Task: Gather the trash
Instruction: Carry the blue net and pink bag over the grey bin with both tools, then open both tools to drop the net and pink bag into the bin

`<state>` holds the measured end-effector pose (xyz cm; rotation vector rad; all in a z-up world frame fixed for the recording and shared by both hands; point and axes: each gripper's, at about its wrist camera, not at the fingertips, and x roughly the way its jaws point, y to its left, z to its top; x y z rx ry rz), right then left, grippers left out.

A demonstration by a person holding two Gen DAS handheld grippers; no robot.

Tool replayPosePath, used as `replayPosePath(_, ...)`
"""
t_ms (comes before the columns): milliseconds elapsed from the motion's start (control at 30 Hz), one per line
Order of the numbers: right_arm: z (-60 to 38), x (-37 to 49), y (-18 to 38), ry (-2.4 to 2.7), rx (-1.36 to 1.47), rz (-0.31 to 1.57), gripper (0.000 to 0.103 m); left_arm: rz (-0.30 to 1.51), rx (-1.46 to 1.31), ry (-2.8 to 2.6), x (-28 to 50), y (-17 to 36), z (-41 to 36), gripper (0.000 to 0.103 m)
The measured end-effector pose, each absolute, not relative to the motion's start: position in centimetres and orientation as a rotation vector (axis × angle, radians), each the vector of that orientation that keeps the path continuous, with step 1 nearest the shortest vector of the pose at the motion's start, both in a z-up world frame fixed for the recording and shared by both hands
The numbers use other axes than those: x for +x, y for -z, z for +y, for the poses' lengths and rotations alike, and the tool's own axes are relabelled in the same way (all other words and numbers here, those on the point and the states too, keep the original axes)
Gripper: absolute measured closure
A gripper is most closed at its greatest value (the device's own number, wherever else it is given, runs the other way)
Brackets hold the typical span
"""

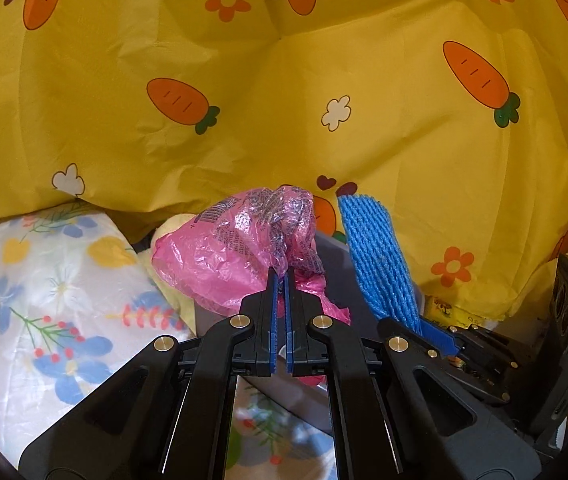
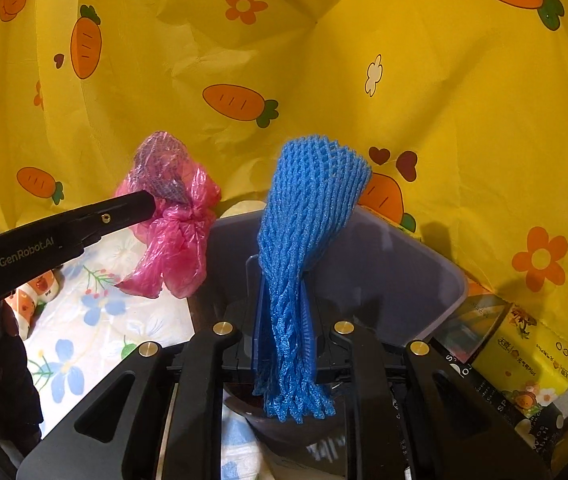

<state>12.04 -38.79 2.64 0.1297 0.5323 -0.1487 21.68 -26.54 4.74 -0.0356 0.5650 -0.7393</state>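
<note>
Floral sheet [image 1: 64,280]: at nine o'clock, under both grippers.
Left gripper [image 1: 282,276]: jaws pressed together, pinching the pink plastic bag [image 1: 240,244], held in the air.
Grey bin [image 2: 423,280]: centre, beneath the held trash.
Right gripper [image 2: 284,280]: clamped on the blue foam net [image 2: 307,216], standing upright toward twelve o'clock.
Yellow carrot cloth [image 1: 363,60]: backdrop.

ahead: yellow cloth [image 2: 443,128] blocks | below: grey bin [image 2: 395,264] open
</note>
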Motion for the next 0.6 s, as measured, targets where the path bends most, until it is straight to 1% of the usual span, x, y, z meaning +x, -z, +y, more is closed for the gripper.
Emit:
replayPosePath(333, -39.6, 12.4, -1.6, 0.155, 0.146, 0.554, 0.086, 0.650, -0.059, 0.771, 23.4, -2.5, -28.7, 0.101)
replayPosePath(500, -40.0, 12.5, -1.5, 0.162, 0.152, 0.557, 0.082, 0.667, -0.067, 0.787, 23.5, -1.9, -29.4, 0.101)
replayPosePath(533, -40.1, 12.5, -1.4, 0.163, 0.154, 0.558, 0.079, 0.667, -0.068, 0.792, 23.5, -1.8, -29.5, 0.099)
replayPosePath(600, -40.1, 12.5, -1.3, 0.166, 0.156, 0.557, 0.075, 0.656, -0.064, 0.793, 23.5, -1.8, -29.4, 0.092)
